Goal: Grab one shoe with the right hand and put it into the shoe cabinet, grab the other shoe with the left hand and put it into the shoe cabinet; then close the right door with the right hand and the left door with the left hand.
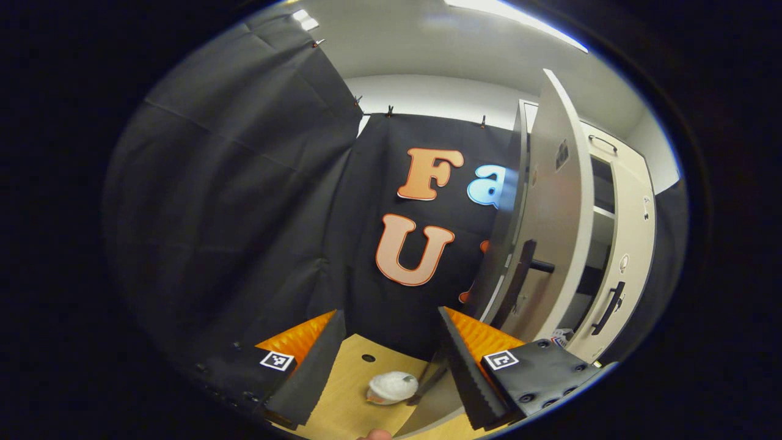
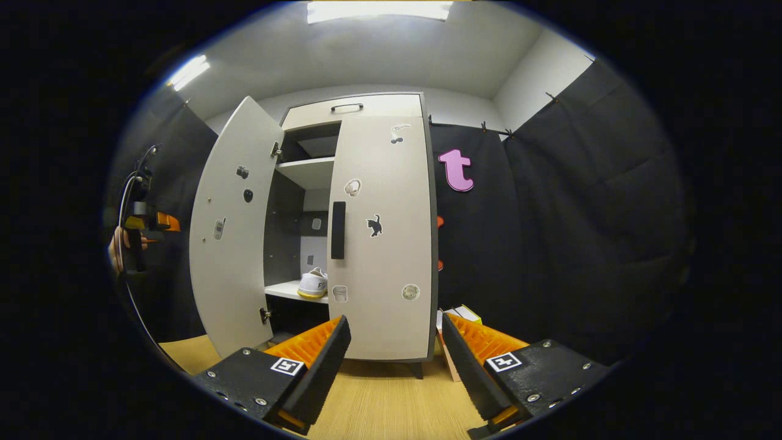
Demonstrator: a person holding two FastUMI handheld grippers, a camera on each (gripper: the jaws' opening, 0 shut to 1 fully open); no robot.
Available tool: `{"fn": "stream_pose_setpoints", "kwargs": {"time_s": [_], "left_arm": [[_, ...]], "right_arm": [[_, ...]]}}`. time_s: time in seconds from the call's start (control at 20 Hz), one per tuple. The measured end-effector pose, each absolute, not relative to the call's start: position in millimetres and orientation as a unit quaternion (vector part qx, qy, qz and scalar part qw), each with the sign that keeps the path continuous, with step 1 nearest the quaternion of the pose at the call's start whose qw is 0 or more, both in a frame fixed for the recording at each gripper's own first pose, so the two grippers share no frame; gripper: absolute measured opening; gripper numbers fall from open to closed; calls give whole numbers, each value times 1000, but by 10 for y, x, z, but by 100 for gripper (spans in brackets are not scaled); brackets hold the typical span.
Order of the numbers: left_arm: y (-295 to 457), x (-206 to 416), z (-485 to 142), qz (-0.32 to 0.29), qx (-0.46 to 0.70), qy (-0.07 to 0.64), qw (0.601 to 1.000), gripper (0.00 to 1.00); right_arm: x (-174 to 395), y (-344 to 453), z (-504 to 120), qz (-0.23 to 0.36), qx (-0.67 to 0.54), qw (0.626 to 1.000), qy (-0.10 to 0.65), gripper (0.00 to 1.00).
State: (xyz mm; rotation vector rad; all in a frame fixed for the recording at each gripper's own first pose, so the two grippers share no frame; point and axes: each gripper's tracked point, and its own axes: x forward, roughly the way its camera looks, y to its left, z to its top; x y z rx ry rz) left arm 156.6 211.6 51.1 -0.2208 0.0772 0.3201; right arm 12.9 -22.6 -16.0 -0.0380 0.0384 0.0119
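Right gripper view: the right gripper (image 2: 394, 366) is hanging over the wooden floor (image 2: 379, 403) with its fingers (image 2: 324, 360) spread wide and nothing between them. The shoe cabinet (image 2: 342, 232) is standing straight ahead at 12 o'clock. Its right door (image 2: 382, 238) is lying closed, flush with the front, a dark bar handle (image 2: 338, 230) on its left edge and small stickers dotted over the panel. The left door (image 2: 232, 232) is standing open, swung out toward 10 o'clock. A white sneaker (image 2: 313, 284) with a yellowish sole is sitting on the lower shelf (image 2: 284, 290), showing in the gap between the two doors. An upper shelf (image 2: 308, 171) is showing above it. A cardboard box (image 2: 455, 333) is resting on the floor just beside the cabinet's right foot, at about 5 o'clock from the cabinet.

The left gripper (image 2: 160, 221) is showing far off at 9 o'clock, held by a hand (image 2: 116, 250), beyond the open door's outer edge; cannot tell its opening from here.

Left gripper view: the left gripper (image 1: 391, 360) is hanging with fingers (image 1: 461, 360) set wide apart, gripping nothing. The open left door (image 1: 553, 214) is standing edge-on at 2 o'clock, its dark handle (image 1: 519, 278) just right of the gripper's right finger, not touching. The closed right door (image 1: 629, 256) is showing beyond it. A small white object (image 1: 393, 387) is lying on the floor (image 1: 348, 379) at 6 o'clock, between the fingers but below them; cannot tell what it is.
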Motion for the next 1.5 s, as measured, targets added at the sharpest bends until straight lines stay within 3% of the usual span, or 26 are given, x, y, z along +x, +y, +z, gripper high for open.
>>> {"fn": "stream_pose_setpoints", "kwargs": {"time_s": [0.45, 1.0, 1.15, 1.25, 1.3, 1.35, 1.4, 1.5], "left_arm": [[1847, 1885, 395, 136, -83, 46, 986, 96], [690, 1957, 395, 11, -54, 53, 997, 90], [414, 2081, 298, -17, -59, 62, 996, 99], [219, 2135, 283, -44, -72, 65, 994, 92], [179, 2143, 271, -46, -77, 68, 994, 99], [187, 2174, 270, -45, -81, 69, 993, 93], [180, 2177, 289, -45, -88, 67, 993, 96], [102, 2193, 311, -52, -102, 62, 992, 93]], "right_arm": [[114, -223, -80, -1, -10, 1000, 12, 93], [175, -216, -63, 8, 8, 1000, 15, 93], [172, -226, -37, 4, 13, 1000, 13, 93], [170, -242, 3, 1, 15, 1000, 9, 92], [155, -264, 8, -2, 14, 1000, 9, 93], [148, -277, 14, -5, 15, 1000, 9, 92], [131, -294, 31, -8, 16, 1000, 7, 93], [125, -325, 30, -14, 17, 1000, 7, 93]]}}
